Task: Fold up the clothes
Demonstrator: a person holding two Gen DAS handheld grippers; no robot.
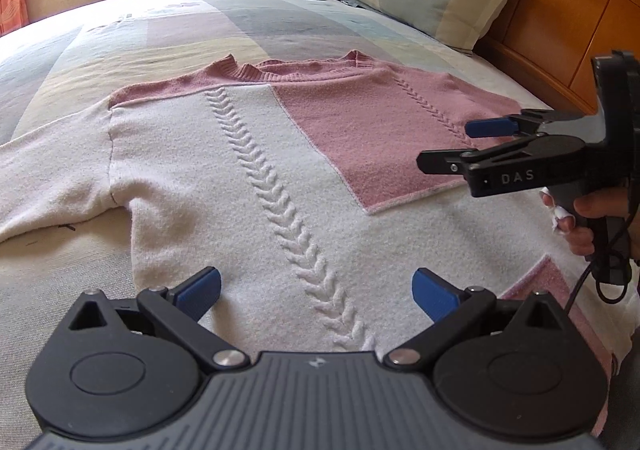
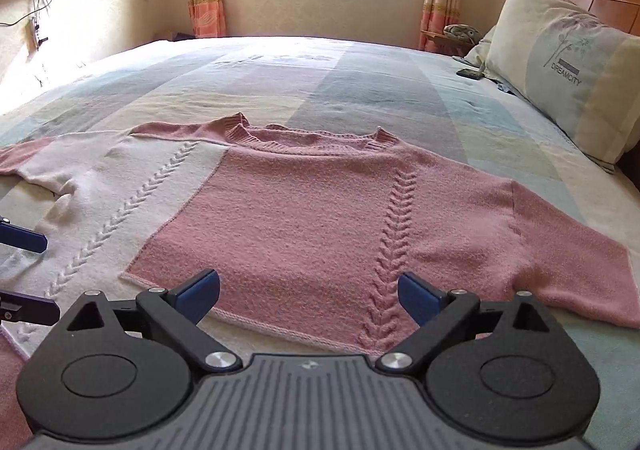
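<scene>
We hold both tongs spread wide and empty over a pink-and-white knit sweater [image 2: 304, 218] that lies flat, front up, on the bed [image 2: 280, 74]. Its hem is the edge nearest us and its collar [image 1: 296, 70] points away toward the far side, so the long axis of the body runs straight ahead from our tongs, with the sleeves stretched out to either side. Our left tongs [image 1: 316, 290] hover above the white half near the hem; our right tongs [image 2: 308, 292] hover above the pink panel, and the pink sleeve [image 2: 572, 254] lies out to their right. We judge the right side nearer that sleeve, the left nearer the white sleeve [image 1: 52, 178]
</scene>
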